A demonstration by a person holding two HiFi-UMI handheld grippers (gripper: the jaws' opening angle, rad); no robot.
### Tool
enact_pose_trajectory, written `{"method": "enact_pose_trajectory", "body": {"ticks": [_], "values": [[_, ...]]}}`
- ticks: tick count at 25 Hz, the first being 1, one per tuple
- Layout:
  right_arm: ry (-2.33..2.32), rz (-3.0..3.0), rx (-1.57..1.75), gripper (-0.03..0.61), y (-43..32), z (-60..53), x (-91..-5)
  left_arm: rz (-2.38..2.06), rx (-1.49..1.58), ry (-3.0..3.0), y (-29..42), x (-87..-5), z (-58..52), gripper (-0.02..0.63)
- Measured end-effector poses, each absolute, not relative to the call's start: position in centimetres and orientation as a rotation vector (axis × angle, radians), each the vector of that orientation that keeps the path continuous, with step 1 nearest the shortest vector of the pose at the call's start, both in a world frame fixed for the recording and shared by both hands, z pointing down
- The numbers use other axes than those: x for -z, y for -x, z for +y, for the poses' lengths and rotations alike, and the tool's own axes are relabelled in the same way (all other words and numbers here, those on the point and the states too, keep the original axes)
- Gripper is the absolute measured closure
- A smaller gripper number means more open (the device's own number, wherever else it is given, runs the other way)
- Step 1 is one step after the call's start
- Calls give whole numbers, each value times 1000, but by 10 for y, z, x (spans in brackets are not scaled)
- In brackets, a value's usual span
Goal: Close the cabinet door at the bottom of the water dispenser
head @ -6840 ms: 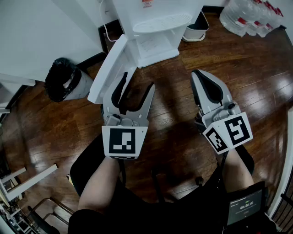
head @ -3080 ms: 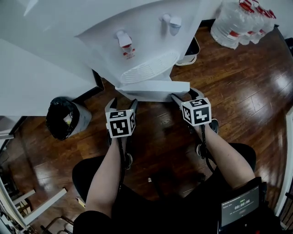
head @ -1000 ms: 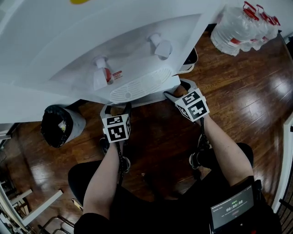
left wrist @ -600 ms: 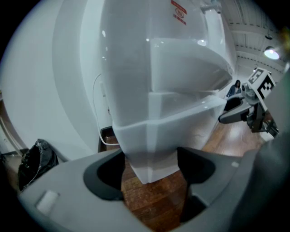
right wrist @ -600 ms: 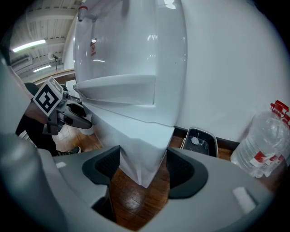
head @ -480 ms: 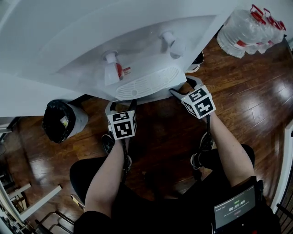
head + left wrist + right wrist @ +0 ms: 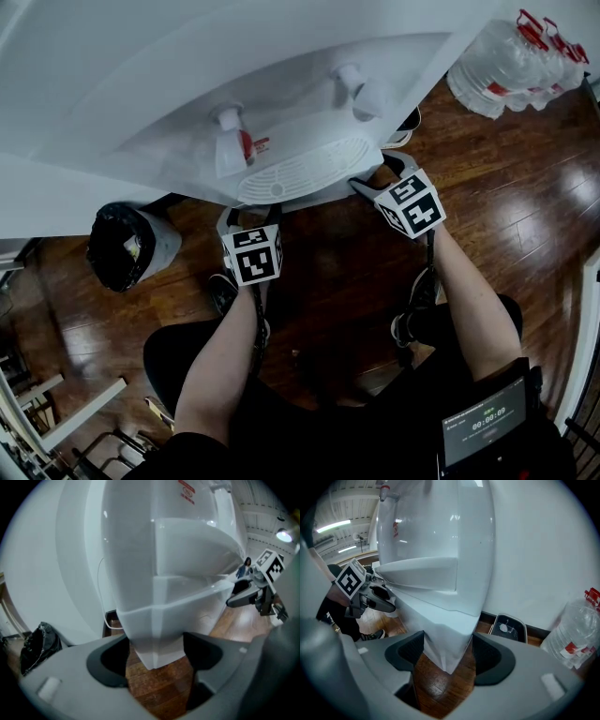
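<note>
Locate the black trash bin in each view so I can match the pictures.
Head view: trash bin at the left, beside the dispenser.
Left gripper view: trash bin at the lower left edge, left of the dispenser.
Right gripper view: not in it.
Shared landmark: the white dispenser, which fills the middle of all three views.

The left gripper (image 7: 250, 216) and right gripper (image 7: 377, 176) are grey, with black pads lining their jaws. Behind the jaws each carries a white cube (image 7: 253, 255) printed with black square markers, and a dark cable (image 7: 427, 267) trails behind the cube. The person wears black trousers (image 7: 176, 358) and dark shoes (image 7: 222, 292).
</note>
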State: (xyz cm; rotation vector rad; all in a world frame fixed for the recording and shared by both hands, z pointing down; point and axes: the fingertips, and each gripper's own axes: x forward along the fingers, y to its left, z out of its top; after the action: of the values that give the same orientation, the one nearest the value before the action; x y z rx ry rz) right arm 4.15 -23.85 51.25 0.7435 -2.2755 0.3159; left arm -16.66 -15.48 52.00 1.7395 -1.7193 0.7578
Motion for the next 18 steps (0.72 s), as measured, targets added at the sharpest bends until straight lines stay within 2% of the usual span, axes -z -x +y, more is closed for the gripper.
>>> {"method": "enact_pose_trajectory", "body": {"ticks": [18], "values": [[-697, -2255, -301, 249, -41, -240, -512, -1721, -767, -1703, 165, -519, -154, 236]]}}
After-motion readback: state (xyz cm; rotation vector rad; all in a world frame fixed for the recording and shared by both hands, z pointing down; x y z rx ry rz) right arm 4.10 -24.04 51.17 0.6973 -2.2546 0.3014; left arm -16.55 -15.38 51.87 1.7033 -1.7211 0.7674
